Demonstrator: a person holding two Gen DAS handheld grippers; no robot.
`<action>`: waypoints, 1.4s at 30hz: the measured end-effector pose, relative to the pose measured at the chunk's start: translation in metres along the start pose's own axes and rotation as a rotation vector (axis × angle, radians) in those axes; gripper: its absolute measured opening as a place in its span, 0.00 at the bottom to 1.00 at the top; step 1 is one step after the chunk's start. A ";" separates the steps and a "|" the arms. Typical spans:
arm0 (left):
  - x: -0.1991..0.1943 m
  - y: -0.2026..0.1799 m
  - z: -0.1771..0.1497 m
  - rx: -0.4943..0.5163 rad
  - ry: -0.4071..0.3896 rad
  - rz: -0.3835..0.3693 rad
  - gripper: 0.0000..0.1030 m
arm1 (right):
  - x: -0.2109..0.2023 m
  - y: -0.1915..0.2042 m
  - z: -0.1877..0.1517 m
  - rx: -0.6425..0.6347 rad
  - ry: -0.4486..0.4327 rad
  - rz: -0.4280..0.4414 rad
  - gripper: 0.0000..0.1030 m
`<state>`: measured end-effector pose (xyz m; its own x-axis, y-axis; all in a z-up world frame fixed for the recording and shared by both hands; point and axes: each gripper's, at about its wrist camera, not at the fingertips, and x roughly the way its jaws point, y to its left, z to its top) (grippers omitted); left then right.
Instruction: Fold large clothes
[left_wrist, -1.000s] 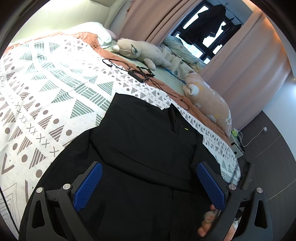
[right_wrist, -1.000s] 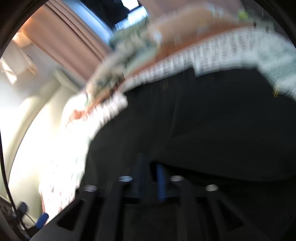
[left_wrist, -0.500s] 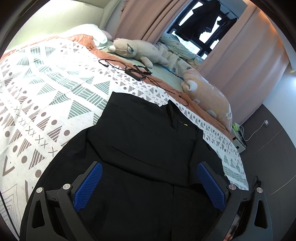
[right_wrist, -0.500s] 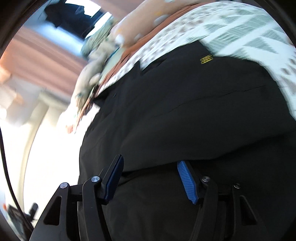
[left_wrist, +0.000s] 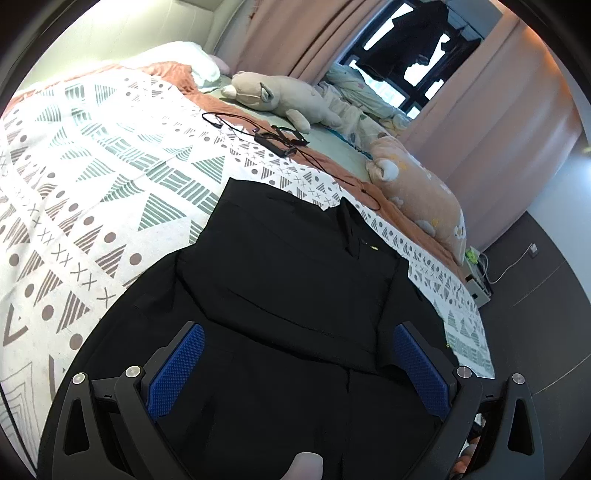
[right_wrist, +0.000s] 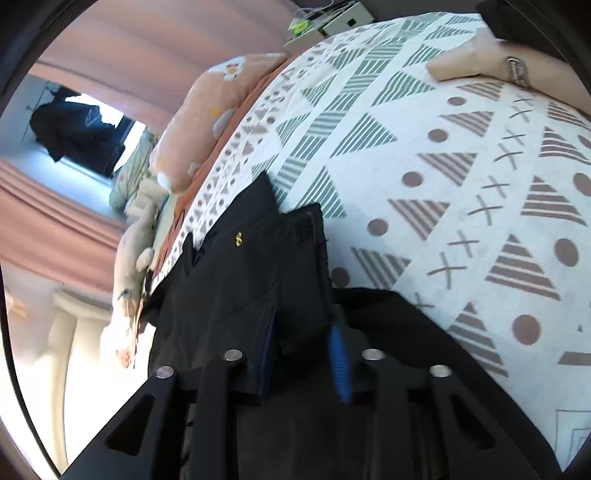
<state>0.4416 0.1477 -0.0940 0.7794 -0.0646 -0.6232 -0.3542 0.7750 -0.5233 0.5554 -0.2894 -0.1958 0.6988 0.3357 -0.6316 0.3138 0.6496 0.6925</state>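
The black jacket (left_wrist: 288, 295) lies flat on the patterned bedspread (left_wrist: 92, 184). Your left gripper (left_wrist: 295, 369) hovers over it, jaws apart. Your right gripper (right_wrist: 306, 354) has just closed, clamping a folded edge. Expect soft, limp, moderately heavy cloth; grip seams or hems.

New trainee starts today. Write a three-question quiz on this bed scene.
1. True or false: the left gripper is open above the black garment.
2. What is the right gripper closed on?
A. the patterned bedspread
B. a fold of the black garment
C. the black cable
3. Fill in: beyond the garment's far edge, a black ____ lies on the patterned bedspread, near the beige plush toy.

Key: 1 true; 2 B; 3 cable.
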 end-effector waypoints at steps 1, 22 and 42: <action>-0.002 0.000 0.001 0.001 -0.002 -0.004 0.99 | -0.001 0.004 -0.002 -0.011 -0.008 -0.008 0.15; -0.094 0.091 0.029 -0.011 -0.111 0.106 0.99 | -0.021 0.225 -0.084 -0.604 -0.124 0.065 0.09; -0.100 0.162 0.047 -0.154 -0.119 0.141 0.99 | 0.080 0.359 -0.221 -0.820 0.098 0.178 0.18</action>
<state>0.3310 0.3088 -0.0893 0.7689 0.1192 -0.6281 -0.5312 0.6657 -0.5240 0.5815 0.1215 -0.0749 0.6232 0.5126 -0.5906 -0.3876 0.8584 0.3361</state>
